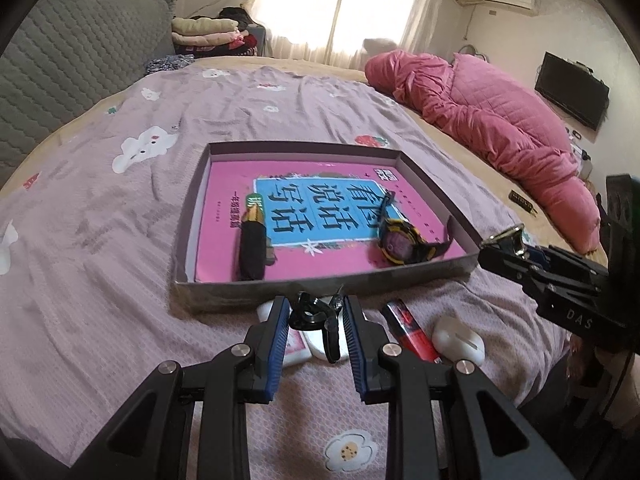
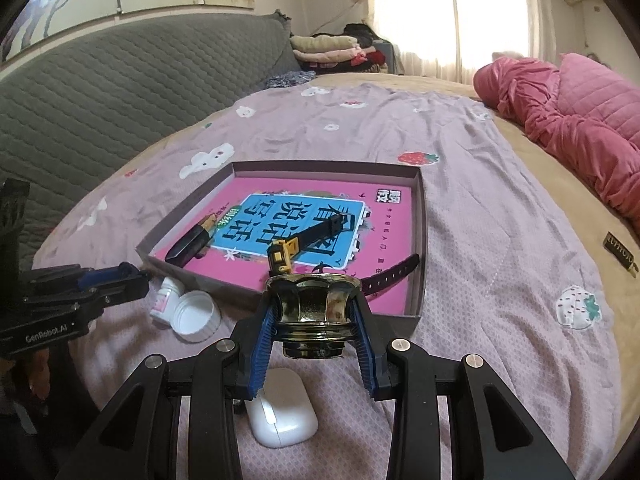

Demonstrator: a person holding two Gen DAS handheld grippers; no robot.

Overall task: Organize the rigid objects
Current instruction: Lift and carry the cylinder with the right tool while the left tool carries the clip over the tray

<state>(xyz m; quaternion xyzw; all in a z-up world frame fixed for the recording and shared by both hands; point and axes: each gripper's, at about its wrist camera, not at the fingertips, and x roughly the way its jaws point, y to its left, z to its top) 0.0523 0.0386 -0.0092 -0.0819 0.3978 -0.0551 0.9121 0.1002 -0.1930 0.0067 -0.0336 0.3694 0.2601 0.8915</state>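
Observation:
A shallow grey box (image 1: 224, 292) (image 2: 418, 240) on the bed holds a pink book (image 1: 224, 216) (image 2: 392, 216), a black-and-gold lighter (image 1: 253, 246) (image 2: 191, 242) and a yellow-black watch (image 1: 400, 244) (image 2: 316, 236). My left gripper (image 1: 315, 312) is shut on a black clip-like object (image 1: 310, 314), just in front of the box's near wall. My right gripper (image 2: 314, 312) is shut on a shiny gold-rimmed metal cup (image 2: 314, 312), held above the box's near edge; it also shows at the right of the left wrist view (image 1: 505, 240).
On the purple sheet (image 1: 100, 240) before the box lie a white cap (image 2: 196, 312), a small white bottle (image 2: 164, 294), a red tube (image 1: 412, 332) and a white earbud case (image 2: 282, 412) (image 1: 458, 340). A pink quilt (image 1: 500, 120) lies right; a grey headboard (image 2: 100, 92) left.

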